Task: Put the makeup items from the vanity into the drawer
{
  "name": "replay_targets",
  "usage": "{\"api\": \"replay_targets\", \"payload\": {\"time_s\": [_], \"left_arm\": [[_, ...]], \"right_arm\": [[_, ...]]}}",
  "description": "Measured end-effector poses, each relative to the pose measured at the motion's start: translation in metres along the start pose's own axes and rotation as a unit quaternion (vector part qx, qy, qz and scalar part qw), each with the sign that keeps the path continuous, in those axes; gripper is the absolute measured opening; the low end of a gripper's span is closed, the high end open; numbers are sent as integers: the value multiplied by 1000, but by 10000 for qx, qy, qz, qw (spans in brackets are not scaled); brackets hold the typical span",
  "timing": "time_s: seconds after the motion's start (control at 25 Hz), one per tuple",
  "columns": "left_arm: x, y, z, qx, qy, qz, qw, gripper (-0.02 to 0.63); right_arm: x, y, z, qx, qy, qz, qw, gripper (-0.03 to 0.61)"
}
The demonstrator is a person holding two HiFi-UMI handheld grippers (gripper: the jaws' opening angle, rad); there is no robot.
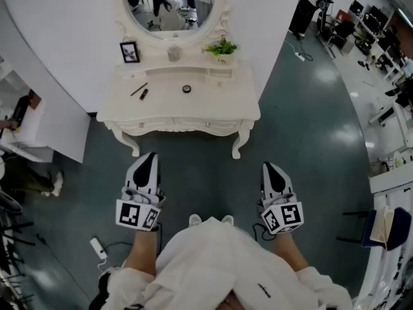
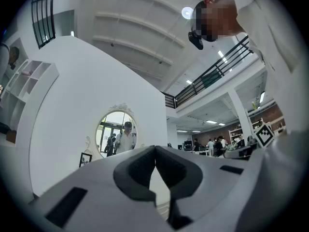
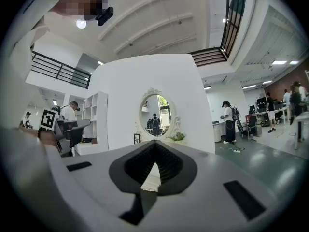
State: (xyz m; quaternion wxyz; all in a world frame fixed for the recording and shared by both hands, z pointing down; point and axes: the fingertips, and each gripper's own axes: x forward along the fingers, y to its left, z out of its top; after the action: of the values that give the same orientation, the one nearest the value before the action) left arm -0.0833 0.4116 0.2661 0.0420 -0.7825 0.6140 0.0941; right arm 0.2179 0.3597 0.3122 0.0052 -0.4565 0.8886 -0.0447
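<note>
A cream vanity (image 1: 232, 112) stands against the white wall ahead. On its top lie a dark pencil (image 1: 139, 89), a small dark tube (image 1: 143, 95) and a round black compact (image 1: 186, 89). Its drawers (image 1: 193, 126) along the front are closed. My left gripper (image 1: 150, 157) and right gripper (image 1: 269, 167) are held side by side well short of the vanity, above the green floor. Both are shut with nothing between the jaws. In the left gripper view the jaw tips (image 2: 155, 149) meet; the same shows in the right gripper view (image 3: 154, 144).
An oval mirror (image 1: 170, 5) sits above the vanity, with a framed picture (image 1: 130, 51), a glass jar (image 1: 173, 53) and a small plant (image 1: 222, 48) at the back of the top. A white shelf unit (image 1: 35, 131) stands at left. Desks and chairs (image 1: 387, 225) line the right side.
</note>
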Motion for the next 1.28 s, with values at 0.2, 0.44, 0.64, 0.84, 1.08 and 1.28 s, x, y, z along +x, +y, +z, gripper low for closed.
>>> {"api": "replay_targets", "payload": {"time_s": [0.2, 0.44, 0.64, 0.84, 1.08, 1.28], "left_arm": [[-5, 6, 0, 8, 11, 41, 10000, 28], [-7, 15, -5, -52, 41, 90, 9999, 29], [-9, 19, -8, -3, 88, -75, 9999, 34], [-15, 31, -13, -97, 58, -157, 9998, 179], [-24, 49, -23, -156, 75, -274, 9995, 304], [-28, 63, -34, -386, 147, -321, 9986, 345]], "right_arm": [[0, 6, -4, -9, 60, 1, 10000, 15], [8, 14, -8, 2, 102, 89, 9999, 15], [14, 24, -4, 47, 50, 116, 9999, 17], [23, 41, -7, 64, 60, 122, 9999, 17], [32, 70, -15, 26, 136, 135, 9998, 17], [36, 85, -18, 38, 192, 84, 9998, 17]]}}
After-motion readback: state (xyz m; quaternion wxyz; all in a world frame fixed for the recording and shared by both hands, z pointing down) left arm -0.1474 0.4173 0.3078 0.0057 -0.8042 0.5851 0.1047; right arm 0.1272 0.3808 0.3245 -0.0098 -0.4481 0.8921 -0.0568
